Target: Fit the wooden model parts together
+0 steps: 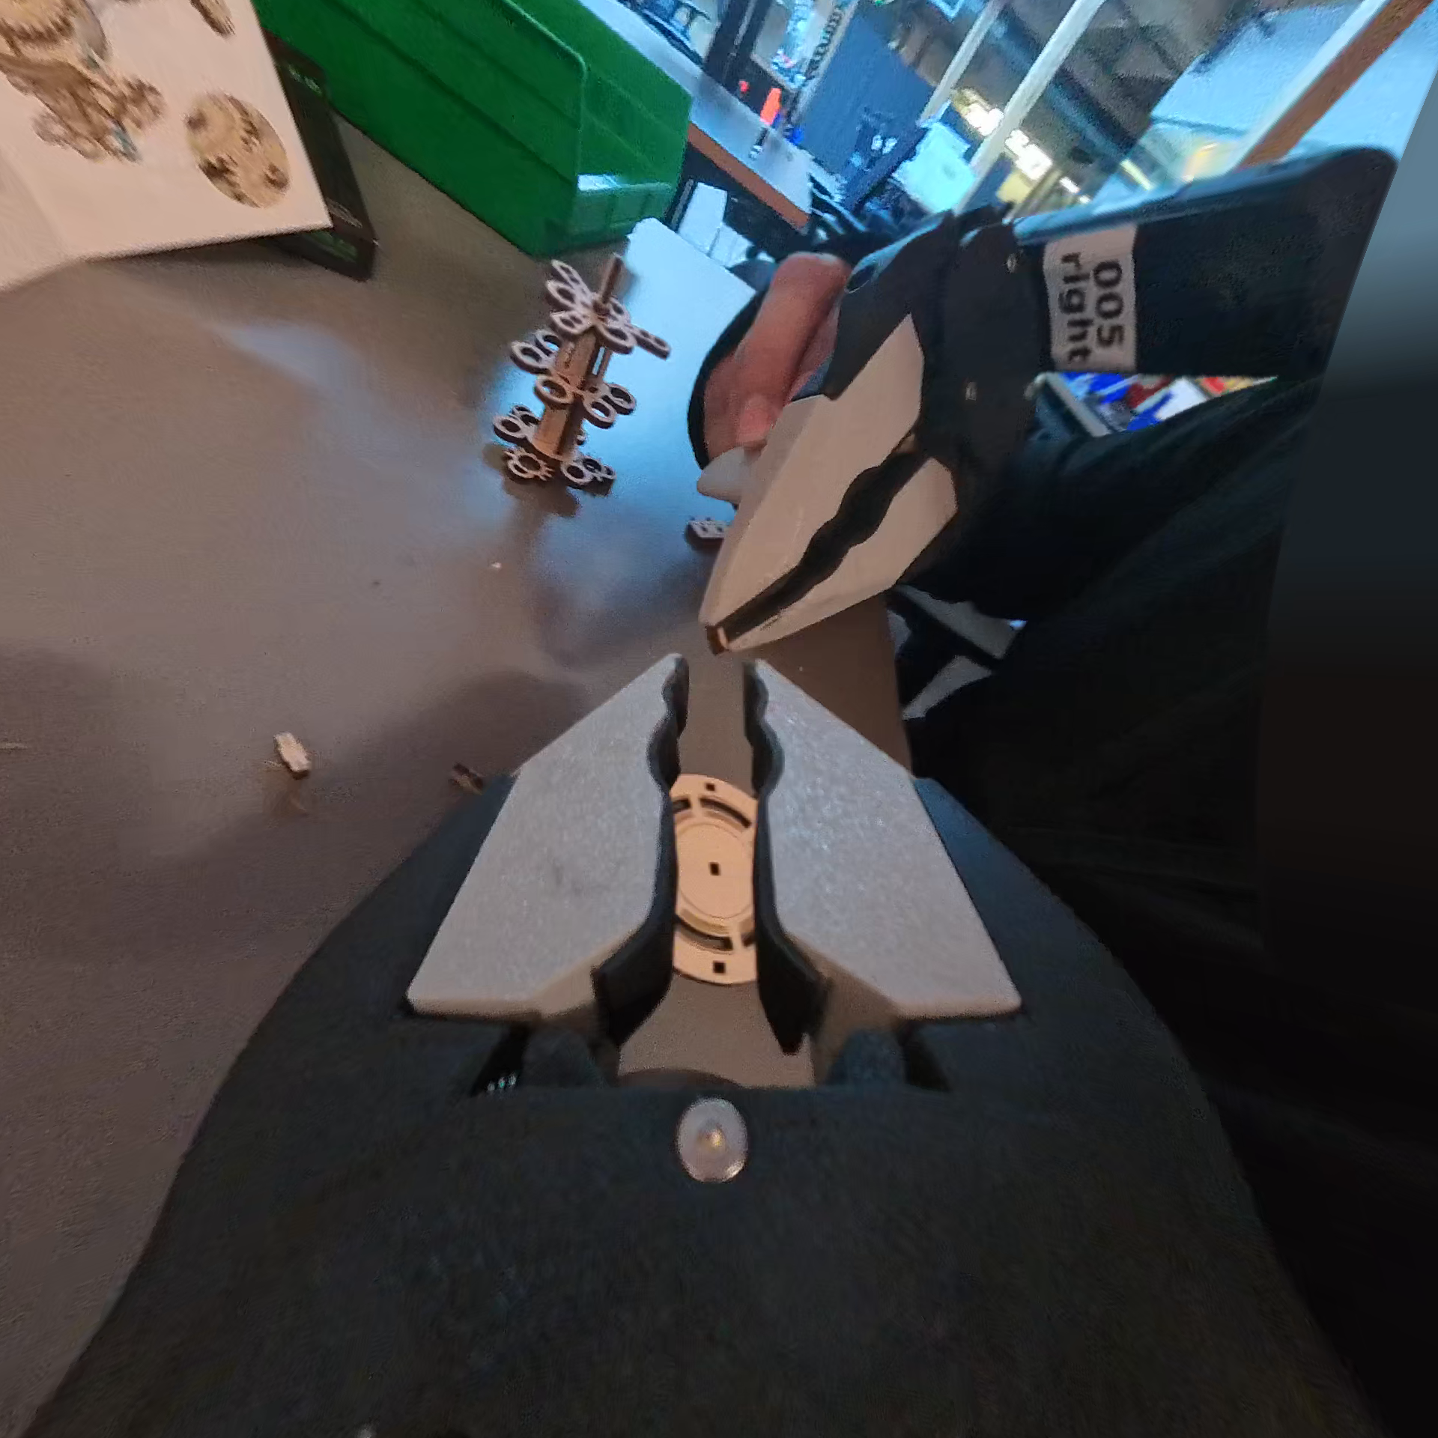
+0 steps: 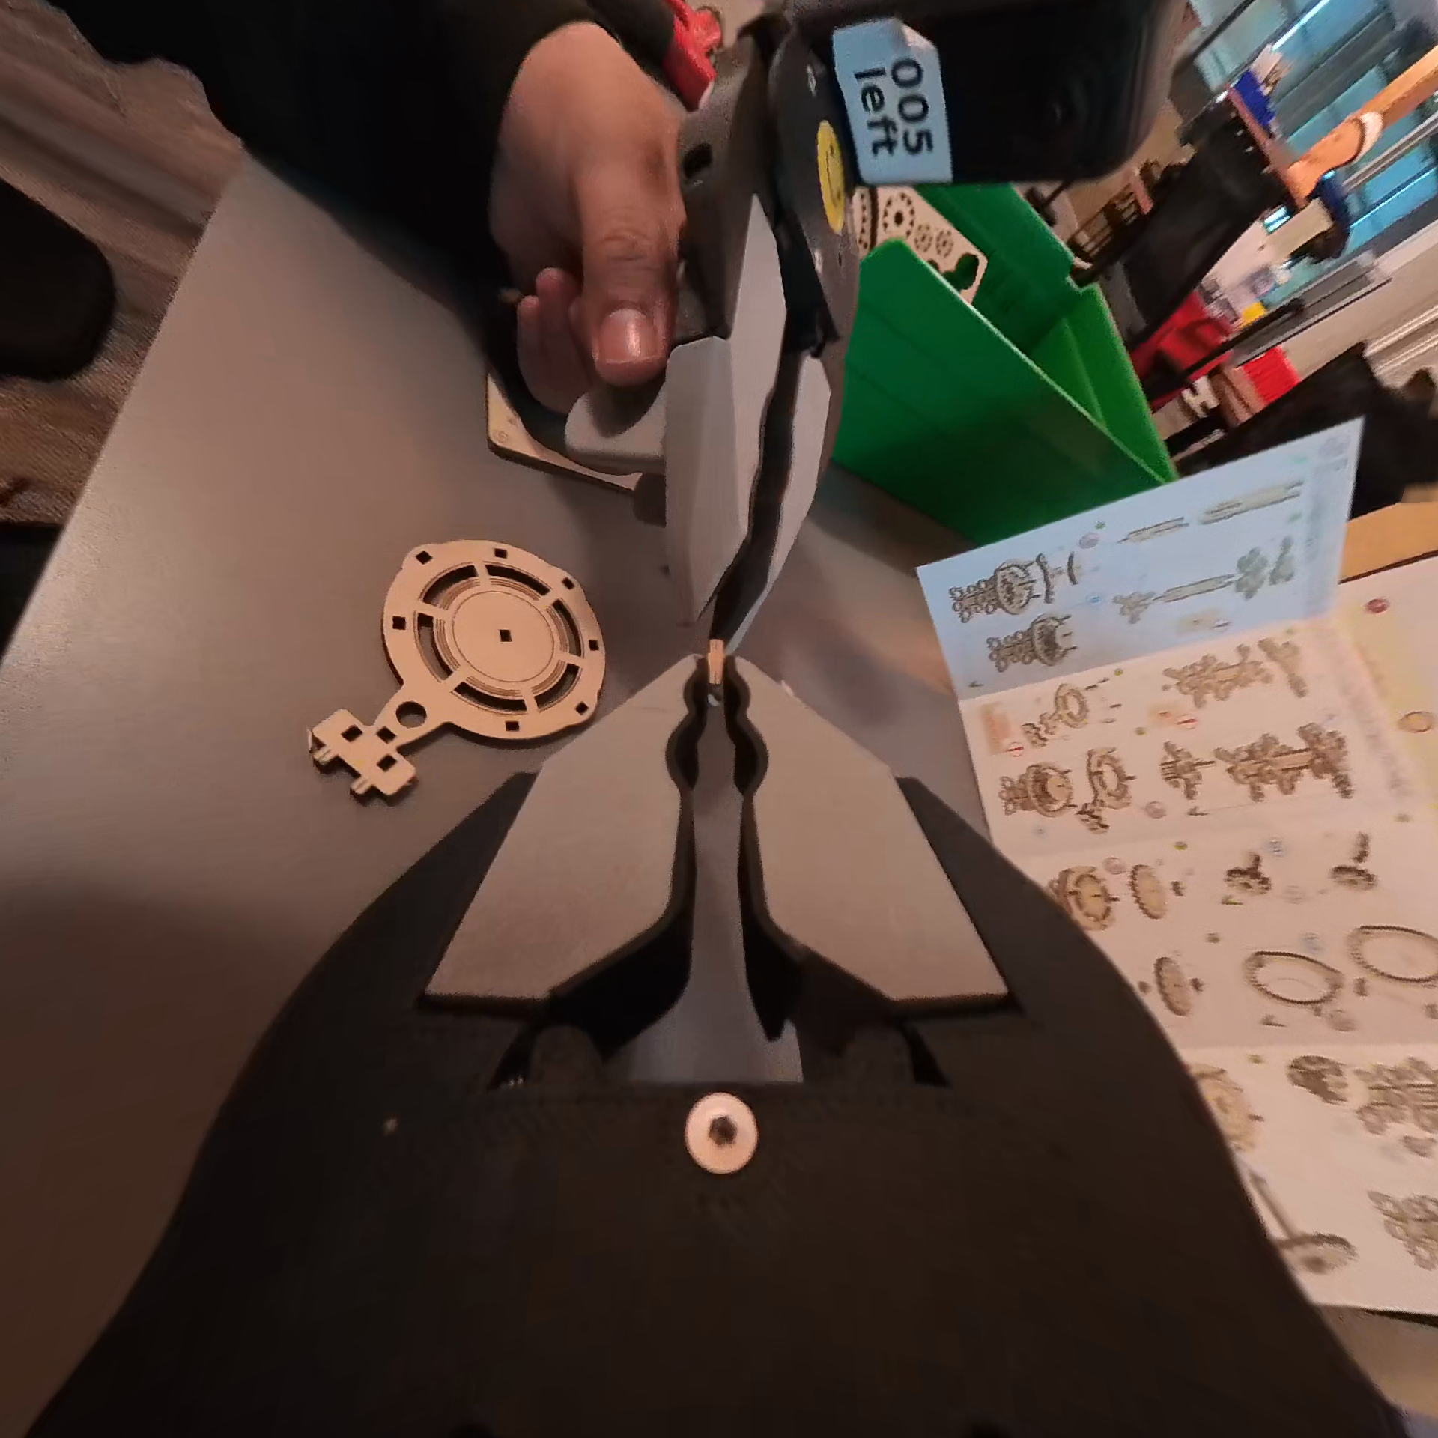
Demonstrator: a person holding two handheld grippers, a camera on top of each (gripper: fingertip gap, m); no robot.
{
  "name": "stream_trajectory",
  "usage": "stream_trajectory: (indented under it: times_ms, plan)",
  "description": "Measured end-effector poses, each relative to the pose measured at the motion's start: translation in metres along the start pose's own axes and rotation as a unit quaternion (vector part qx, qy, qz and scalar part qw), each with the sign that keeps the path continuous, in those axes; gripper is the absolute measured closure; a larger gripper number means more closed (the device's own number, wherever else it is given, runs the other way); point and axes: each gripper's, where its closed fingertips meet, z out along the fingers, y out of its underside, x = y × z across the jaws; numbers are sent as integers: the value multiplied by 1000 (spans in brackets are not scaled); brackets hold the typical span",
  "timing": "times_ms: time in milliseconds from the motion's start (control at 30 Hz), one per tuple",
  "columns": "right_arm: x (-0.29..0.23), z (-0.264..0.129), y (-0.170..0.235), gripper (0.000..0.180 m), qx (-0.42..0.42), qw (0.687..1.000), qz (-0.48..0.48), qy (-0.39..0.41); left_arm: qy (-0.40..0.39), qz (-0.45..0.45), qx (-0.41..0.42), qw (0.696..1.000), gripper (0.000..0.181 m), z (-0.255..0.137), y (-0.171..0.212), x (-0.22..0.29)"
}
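My right gripper (image 2: 712, 675) is shut on a small wooden peg (image 2: 713, 660) that sticks out of its tips. It also shows in the left wrist view (image 1: 720, 636), tips down just ahead of my left gripper. My left gripper (image 1: 714, 668) is open by a narrow gap and empty. In the right wrist view its tips (image 2: 724, 622) hang just above the peg. A flat round wooden disc with a notched tail (image 2: 490, 638) lies on the grey table (image 2: 233, 467). In the left wrist view the disc (image 1: 712, 879) shows between the jaws, below them.
A partly built wooden tower of ringed tiers (image 1: 576, 381) stands farther back. Small loose wooden bits (image 1: 292, 753) (image 1: 706, 531) lie on the table. A green bin (image 2: 973, 373), an instruction sheet (image 2: 1167, 778), a black box (image 1: 327, 179) and a wooden sheet (image 2: 529, 447) border the area.
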Motion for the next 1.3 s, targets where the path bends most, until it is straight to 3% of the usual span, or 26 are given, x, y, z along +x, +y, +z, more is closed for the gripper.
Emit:
stream_trajectory:
  times_ms: [233, 367, 633, 767, 867, 1033, 1133, 1300]
  plan:
    - [-5, 0, -1, 180, -13, 998, -55, 16, 23, -7, -11, 1000, 170, 7, 3, 7]
    - [-5, -1, -4, 180, -10, 997, -74, 27, 27, -15, -6, 1000, 180, 5, 2, 6]
    - [-4, 0, -4, 180, -11, 997, -70, 34, 17, -7, -7, 1000, 180, 5, 2, 3]
    - [0, 1, -2, 158, 1, 1000, 25, 4, 18, 2, 20, 1000, 180, 0, -7, 3]
    - [15, -7, -8, 159, 43, 988, 144, -20, 32, 29, 54, 998, 180, -6, -19, 12]
    - [30, -27, -31, 168, 164, 908, 359, -141, 29, 106, 129, 986, 180, -17, -44, 27]
    - [32, -32, -38, 170, 201, 876, 402, -176, 21, 129, 165, 978, 180, -23, -54, 30]
    - [31, -27, -45, 171, 206, 871, 410, -177, 17, 131, 169, 977, 180, -19, -54, 29]
